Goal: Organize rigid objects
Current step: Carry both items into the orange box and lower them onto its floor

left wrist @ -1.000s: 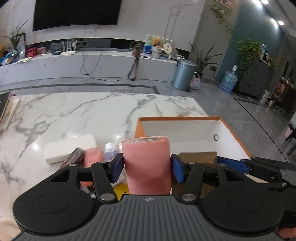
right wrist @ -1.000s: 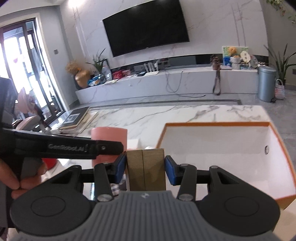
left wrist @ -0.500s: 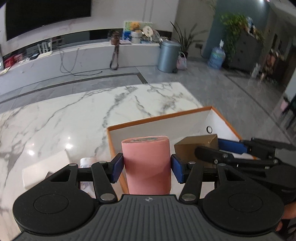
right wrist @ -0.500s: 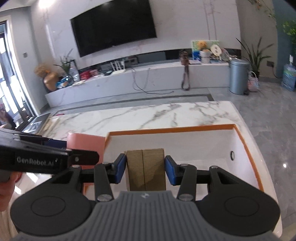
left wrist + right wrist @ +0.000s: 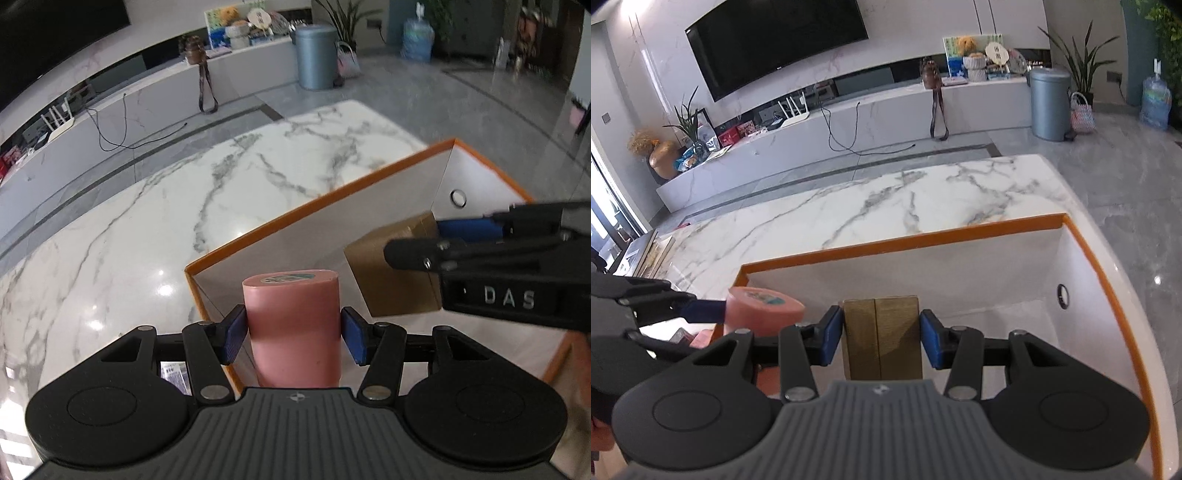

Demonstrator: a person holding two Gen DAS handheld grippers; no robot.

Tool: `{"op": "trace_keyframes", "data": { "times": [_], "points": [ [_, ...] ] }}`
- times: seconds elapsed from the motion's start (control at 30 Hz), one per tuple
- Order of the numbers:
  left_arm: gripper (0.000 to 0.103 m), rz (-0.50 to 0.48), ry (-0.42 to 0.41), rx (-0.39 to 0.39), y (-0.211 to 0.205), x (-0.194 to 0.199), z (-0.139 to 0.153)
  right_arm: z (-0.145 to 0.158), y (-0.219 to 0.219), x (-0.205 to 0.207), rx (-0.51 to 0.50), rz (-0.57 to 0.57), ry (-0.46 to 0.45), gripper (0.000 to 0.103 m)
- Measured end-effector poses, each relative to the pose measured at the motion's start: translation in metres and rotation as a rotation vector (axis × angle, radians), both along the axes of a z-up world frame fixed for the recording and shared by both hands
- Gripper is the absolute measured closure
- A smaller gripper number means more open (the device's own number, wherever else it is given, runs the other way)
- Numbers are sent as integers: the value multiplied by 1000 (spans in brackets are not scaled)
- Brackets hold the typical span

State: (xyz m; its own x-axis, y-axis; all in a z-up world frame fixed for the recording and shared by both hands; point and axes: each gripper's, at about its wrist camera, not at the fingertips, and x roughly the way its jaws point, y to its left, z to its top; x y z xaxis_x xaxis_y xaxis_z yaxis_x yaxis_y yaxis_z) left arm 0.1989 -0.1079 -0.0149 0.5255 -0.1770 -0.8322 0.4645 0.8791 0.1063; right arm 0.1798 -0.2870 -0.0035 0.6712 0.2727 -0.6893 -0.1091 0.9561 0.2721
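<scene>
The pink cylinder point(image 5: 291, 325) sits clamped in the left gripper point(image 5: 291, 330), hanging over the near left corner of the orange-rimmed box point(image 5: 321, 206). The brown carton point(image 5: 882, 339) is pinched by the right gripper point(image 5: 882, 341) above the box's middle. Both loads hang close together, so they could knock each other, or the cylinder could catch the rim and slip from its pads. The left view shows the carton's underside and the gap between the loads; only the right view shows the box floor point(image 5: 1015, 321) under the carton, which looks bare.
</scene>
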Motion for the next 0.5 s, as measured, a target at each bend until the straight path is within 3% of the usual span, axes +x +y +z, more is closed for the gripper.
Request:
{"op": "trace_keyframes", "data": {
  "times": [0.3, 0.5],
  "points": [
    [40, -75, -15, 230, -28, 9, -29, -17, 3, 23, 57, 13, 57, 57],
    [39, -92, -29, 311, -40, 7, -41, -26, 11, 24, 64, 41, 84, 57]
  ]
}}
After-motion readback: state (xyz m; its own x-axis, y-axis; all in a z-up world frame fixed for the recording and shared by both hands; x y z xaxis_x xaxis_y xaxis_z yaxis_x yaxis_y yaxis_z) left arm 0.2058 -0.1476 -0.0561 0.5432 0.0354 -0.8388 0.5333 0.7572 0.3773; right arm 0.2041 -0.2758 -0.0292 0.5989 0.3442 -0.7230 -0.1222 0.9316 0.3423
